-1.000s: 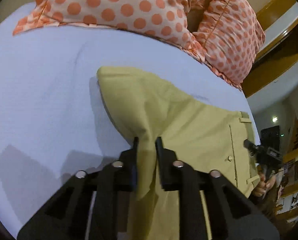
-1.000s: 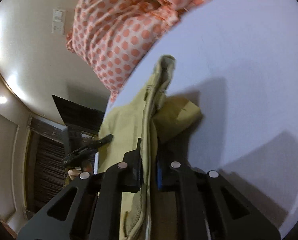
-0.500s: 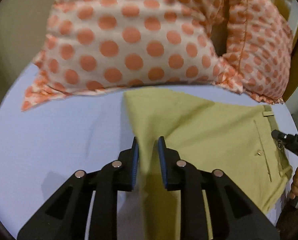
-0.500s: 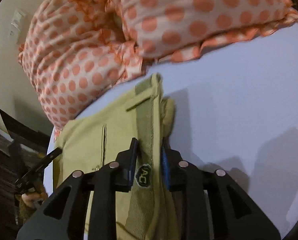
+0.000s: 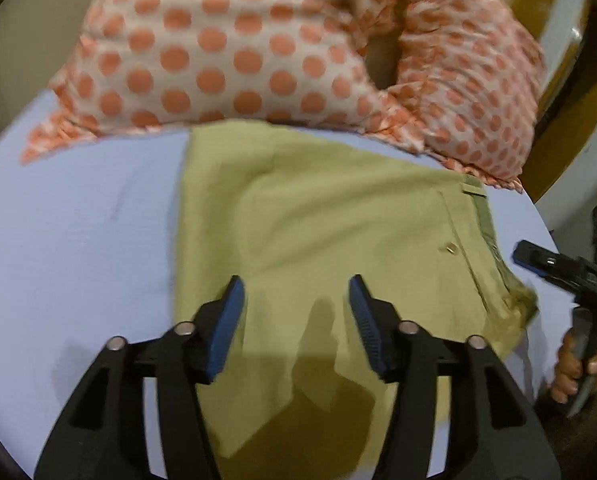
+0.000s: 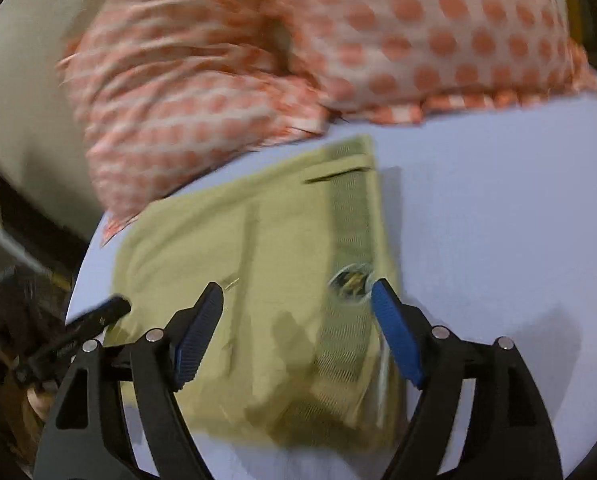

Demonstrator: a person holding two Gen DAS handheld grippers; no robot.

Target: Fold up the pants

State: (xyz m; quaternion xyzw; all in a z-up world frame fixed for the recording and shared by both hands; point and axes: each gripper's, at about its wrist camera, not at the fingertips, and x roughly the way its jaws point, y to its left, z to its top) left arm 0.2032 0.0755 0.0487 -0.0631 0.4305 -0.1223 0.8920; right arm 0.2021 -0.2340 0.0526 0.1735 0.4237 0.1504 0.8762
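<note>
Olive-yellow cotton pants (image 5: 338, 216) folded flat on pale lavender bedsheet (image 5: 78, 232), just below orange polka-dot pillows (image 5: 226, 52); left gripper (image 5: 296, 300) spread wide, empty; right gripper (image 6: 296, 312) likewise, over waistband.

The pants (image 5: 318, 240) lie folded flat on the bed (image 5: 78, 240), their far edge just before the pillows (image 5: 226, 60). The left gripper (image 5: 296, 320) and right gripper (image 6: 296, 332) are above the near part of the pants, fingers (image 5: 226, 320) spread apart, gripping nothing.
</note>
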